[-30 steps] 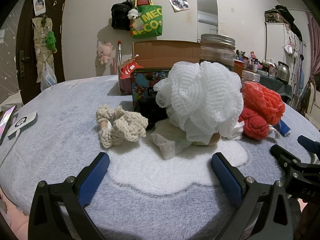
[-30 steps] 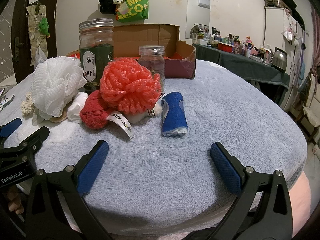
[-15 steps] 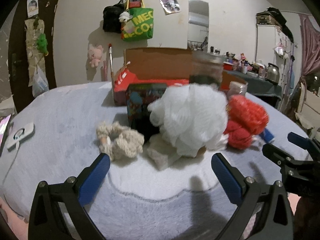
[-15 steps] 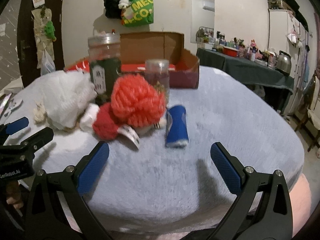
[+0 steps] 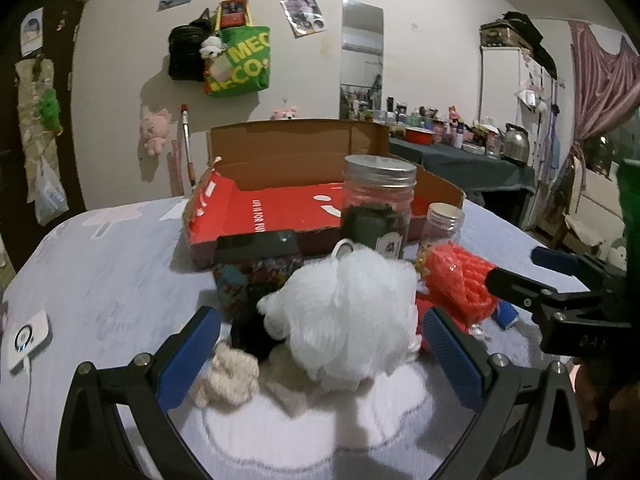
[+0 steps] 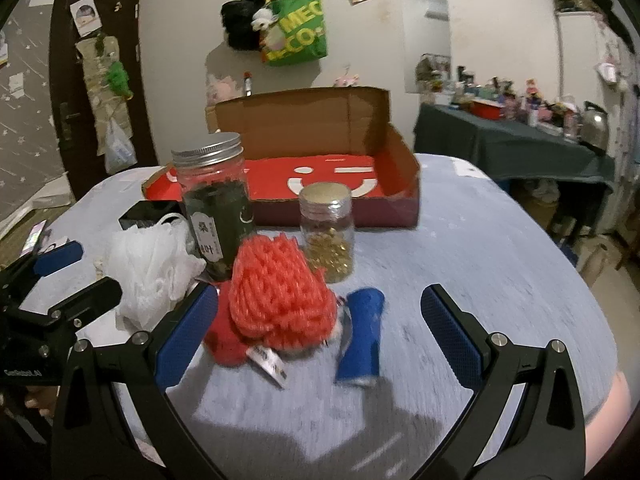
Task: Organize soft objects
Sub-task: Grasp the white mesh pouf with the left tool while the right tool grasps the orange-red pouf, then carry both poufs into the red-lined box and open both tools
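Looking along the left gripper (image 5: 320,344): jaws spread wide, nothing held, framing a white mesh puff (image 5: 344,316) on the grey-blue plush bench (image 5: 104,280), with a cream crocheted piece (image 5: 226,376) just beside the left finger and a dark patterned tin (image 5: 256,272) behind. Roughly round, that puff, so no clear long axis; hanging loop at the top, toward the tall lidded jar (image 5: 378,208). Best taken, judging from this, by lowering straight over the puff's middle and closing gently on the bulk, steering clear of jar and tin; open red cardboard box (image 5: 280,208) behind looks the likely place for soft things. Turning to the right wrist view: right gripper (image 6: 320,332) equally wide open and empty, hovering over an orange-red mesh puff (image 6: 280,296) that touches a red knitted lump (image 6: 224,344), white tag poking toward the camera. Blue rolled cloth (image 6: 360,336) just beside, long axis running away from the camera, leaning slightly right at the far end. Small jar of golden beads (image 6: 328,236) close behind the puff, so a low, centred approach advisable to avoid knocking it.
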A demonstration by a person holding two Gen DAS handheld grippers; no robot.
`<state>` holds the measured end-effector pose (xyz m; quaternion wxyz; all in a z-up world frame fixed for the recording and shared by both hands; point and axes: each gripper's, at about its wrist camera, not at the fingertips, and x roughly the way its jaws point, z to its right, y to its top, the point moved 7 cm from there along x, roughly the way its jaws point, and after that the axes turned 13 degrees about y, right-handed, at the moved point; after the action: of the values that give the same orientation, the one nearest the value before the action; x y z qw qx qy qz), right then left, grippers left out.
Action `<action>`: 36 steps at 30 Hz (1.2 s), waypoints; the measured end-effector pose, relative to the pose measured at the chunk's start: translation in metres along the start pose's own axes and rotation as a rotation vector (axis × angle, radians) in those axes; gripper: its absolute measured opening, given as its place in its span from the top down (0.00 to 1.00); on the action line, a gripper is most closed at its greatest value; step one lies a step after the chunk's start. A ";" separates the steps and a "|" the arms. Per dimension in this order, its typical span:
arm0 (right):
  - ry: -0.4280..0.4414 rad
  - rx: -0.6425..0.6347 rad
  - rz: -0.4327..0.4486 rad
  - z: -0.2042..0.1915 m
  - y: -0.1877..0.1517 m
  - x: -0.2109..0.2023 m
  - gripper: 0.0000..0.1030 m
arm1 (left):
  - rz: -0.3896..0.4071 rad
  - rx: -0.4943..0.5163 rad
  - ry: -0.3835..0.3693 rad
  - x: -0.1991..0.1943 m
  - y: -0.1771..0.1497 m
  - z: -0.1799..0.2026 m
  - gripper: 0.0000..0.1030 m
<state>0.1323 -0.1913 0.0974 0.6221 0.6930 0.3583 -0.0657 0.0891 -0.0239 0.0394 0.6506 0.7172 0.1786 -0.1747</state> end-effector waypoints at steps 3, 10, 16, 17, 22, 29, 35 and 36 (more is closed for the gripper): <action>0.045 -0.021 -0.030 0.001 0.004 0.012 0.00 | -0.026 0.027 -0.040 0.007 0.002 0.007 0.00; 0.139 -0.046 -0.120 0.000 0.002 0.038 0.18 | -0.081 0.071 -0.062 0.026 -0.005 0.016 0.11; 0.257 -0.014 -0.169 -0.008 -0.011 0.043 0.52 | -0.115 0.067 -0.112 0.030 -0.014 0.019 0.33; 0.254 -0.021 -0.158 -0.009 -0.011 0.040 0.54 | -0.110 0.065 -0.116 0.028 -0.014 0.018 0.36; 0.250 -0.046 -0.122 -0.017 -0.008 0.030 0.57 | -0.089 0.068 -0.129 0.019 -0.012 0.018 0.46; 0.248 -0.036 -0.077 -0.018 0.004 0.016 0.57 | -0.060 0.067 -0.138 0.004 -0.001 0.013 0.51; 0.233 -0.051 -0.042 -0.017 0.014 0.003 0.57 | -0.006 0.074 -0.127 -0.013 0.014 0.004 0.52; 0.229 -0.053 -0.033 -0.016 0.017 0.000 0.57 | -0.001 0.074 -0.124 -0.015 0.017 0.002 0.52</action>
<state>0.1367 -0.1756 0.1146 0.5941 0.6732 0.4401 0.0129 0.0846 -0.0280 0.0610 0.6334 0.7283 0.1320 -0.2256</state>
